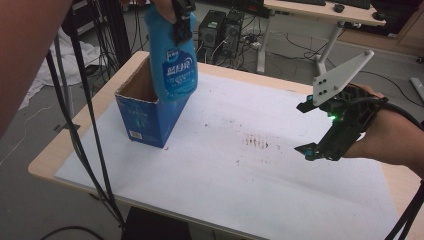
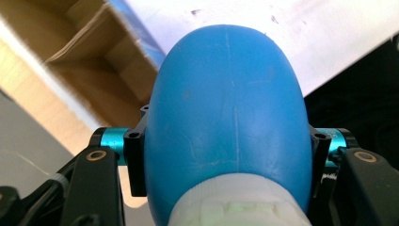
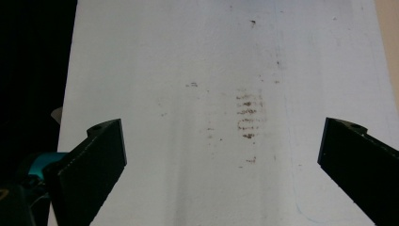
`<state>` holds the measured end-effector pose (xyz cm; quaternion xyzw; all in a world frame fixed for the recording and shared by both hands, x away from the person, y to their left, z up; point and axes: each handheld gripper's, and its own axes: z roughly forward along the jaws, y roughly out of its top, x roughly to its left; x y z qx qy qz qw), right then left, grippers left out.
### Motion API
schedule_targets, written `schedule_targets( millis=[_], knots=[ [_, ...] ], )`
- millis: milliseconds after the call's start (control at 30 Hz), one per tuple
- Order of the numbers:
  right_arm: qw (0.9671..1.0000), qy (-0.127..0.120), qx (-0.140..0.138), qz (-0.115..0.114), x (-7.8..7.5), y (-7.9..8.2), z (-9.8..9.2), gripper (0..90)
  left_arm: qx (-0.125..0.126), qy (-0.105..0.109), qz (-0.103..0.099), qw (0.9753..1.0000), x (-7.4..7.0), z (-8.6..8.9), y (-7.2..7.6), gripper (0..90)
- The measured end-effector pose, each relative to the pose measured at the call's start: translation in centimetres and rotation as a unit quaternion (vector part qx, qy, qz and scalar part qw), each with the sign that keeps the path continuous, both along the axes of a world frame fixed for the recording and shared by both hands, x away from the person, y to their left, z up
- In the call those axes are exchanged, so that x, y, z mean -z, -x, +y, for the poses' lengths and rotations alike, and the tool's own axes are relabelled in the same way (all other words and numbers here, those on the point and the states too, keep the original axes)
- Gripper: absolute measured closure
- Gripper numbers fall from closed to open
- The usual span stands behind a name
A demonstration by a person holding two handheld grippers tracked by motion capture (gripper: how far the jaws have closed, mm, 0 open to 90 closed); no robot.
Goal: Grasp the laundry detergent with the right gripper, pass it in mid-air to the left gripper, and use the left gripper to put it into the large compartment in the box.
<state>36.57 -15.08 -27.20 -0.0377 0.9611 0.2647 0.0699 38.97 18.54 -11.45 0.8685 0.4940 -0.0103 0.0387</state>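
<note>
The left gripper point(image 1: 183, 20) is pinching the blue bottle point(image 1: 175, 60), lowering it partway into the box point(image 1: 147, 117). The right gripper point(image 1: 320, 127) is hovering, jaws spread wide; seating the bottle is still remaining.

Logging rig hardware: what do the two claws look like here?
Right claw: black frame, flat black jaws, teal tips, a lit green LED, a grey three-cornered plate with holes, black cable trailing. Left claw: black jaws with teal metal cylinders and brass-coloured screws. Forearms are bare, no sleeves.

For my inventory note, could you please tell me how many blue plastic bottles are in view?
1. The blue plastic bottle is clamped in the left gripper, partly lowered into the open blue cardboard box. Others may lie hidden inside the box.
</note>
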Motion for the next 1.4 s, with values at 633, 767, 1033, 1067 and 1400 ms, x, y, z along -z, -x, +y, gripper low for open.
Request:
schedule_targets(
  millis=[633,767,1033,1067,1400],
  knots=[
    [0.9998,0.017,0.004,0.000,0.6,-0.2,0.1,0.8,-0.130,-0.027,0.006,0.9912,1.8,5.9,-2.4,38.2],
    [0.9998,0.017,0.008,0.000,0.9,-0.2,-0.1,0.8,-0.127,-0.030,0.014,0.9914,3.4,6.4,-3.0,38.2],
    [0.9996,0.019,0.017,0.005,1.6,-0.4,-0.5,0.8,-0.055,-0.042,0.019,0.9974,6.3,6.3,-3.8,38.2],
    [0.9997,0.019,0.017,0.005,1.6,-0.4,-0.5,0.8,-0.045,-0.046,0.019,0.9978,6.7,6.2,-3.8,38.2],
    [0.9995,0.021,0.020,0.007,1.9,-0.5,-0.7,0.8,0.085,-0.056,0.036,0.9942,11.0,5.0,-4.1,38.2]
  ],
)
